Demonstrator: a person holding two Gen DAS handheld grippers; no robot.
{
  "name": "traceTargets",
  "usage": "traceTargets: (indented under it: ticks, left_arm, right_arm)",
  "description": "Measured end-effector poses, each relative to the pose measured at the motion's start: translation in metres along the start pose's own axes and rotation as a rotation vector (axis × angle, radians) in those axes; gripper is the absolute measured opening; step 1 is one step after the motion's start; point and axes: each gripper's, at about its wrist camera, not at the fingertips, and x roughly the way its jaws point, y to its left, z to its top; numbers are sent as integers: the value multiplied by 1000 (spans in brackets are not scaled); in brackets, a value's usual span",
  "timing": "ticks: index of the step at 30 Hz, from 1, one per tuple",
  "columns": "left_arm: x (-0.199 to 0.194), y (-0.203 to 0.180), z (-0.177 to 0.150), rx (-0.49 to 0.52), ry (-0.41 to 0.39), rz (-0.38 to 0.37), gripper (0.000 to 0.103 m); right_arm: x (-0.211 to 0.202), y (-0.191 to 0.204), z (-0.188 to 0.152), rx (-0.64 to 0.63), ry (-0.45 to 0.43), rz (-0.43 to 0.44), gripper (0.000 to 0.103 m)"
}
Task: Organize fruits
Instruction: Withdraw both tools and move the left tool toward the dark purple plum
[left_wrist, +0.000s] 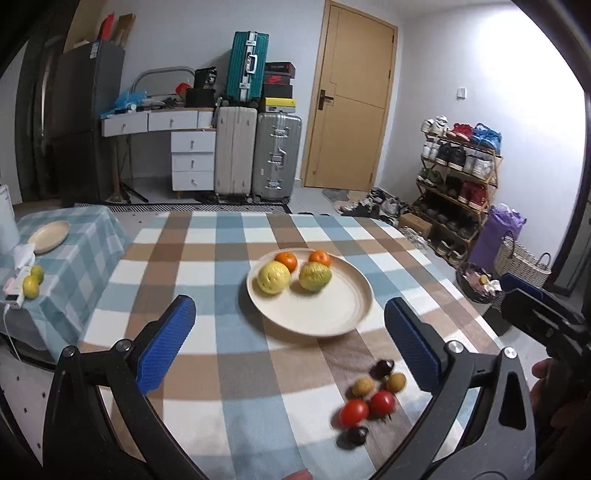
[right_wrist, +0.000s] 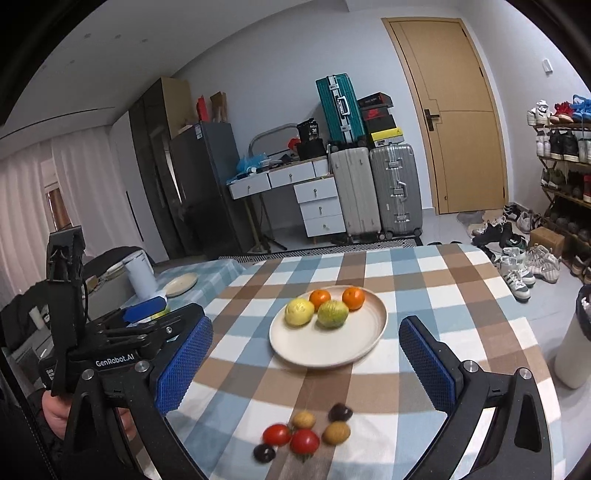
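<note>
Three suitcases (left_wrist: 258, 155), wooden door (left_wrist: 354, 96), checked tablecloth (left_wrist: 207, 266)

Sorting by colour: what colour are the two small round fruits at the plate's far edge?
Orange; the two small fruits on the plate show best in the right wrist view.

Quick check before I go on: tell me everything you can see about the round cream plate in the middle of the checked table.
The round cream plate is shallow with a raised rim, matte, perhaps ceramic or plastic. It sits flat on the blue, brown and white checked tablecloth, near the table's centre. Its far half holds two oranges and two larger yellow-green fruits; its near half is bare. Neither gripper touches it. Small loose fruits lie on the cloth nearer the cameras, apart from it.
</note>
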Motion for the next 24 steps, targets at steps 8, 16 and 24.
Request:
traceTargets:
  ticks: [8,16,24]
  left_arm:
    - [-3,-6,-33,-3,57,-60,102]
    - [14,-14,-69,21,126,-93,102]
    - [45,-16,-91,38,216,-127,102]
  right_arm:
    - [-19,9,-27,-15,12,-30,103]
    - [-17,9,-58,-25,62,-47,103]
    - [-7,1,-77,19,105,-31,103]
